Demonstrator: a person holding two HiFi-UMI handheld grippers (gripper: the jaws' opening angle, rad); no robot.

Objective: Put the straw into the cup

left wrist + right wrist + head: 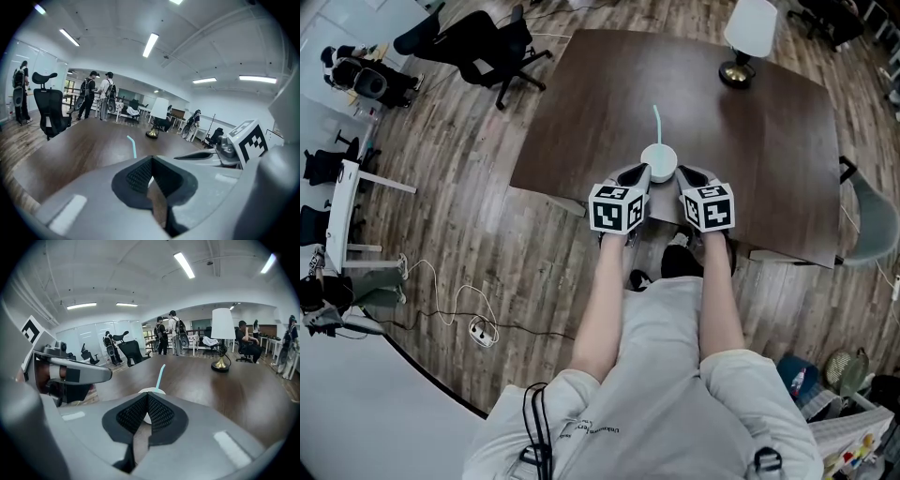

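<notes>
Dark worktop (769, 141). L tongs (639, 172) & R tongs (686, 174) both pinched tight w/ nothing in them, at its 6 o'clock edge. White cup (658, 159) btwn their tips; teal straw (657, 122) stands in cup, pointing 12 o'clock.

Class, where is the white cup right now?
In the head view, the white cup sits on the table near its front edge, between the left gripper and right gripper.
</notes>
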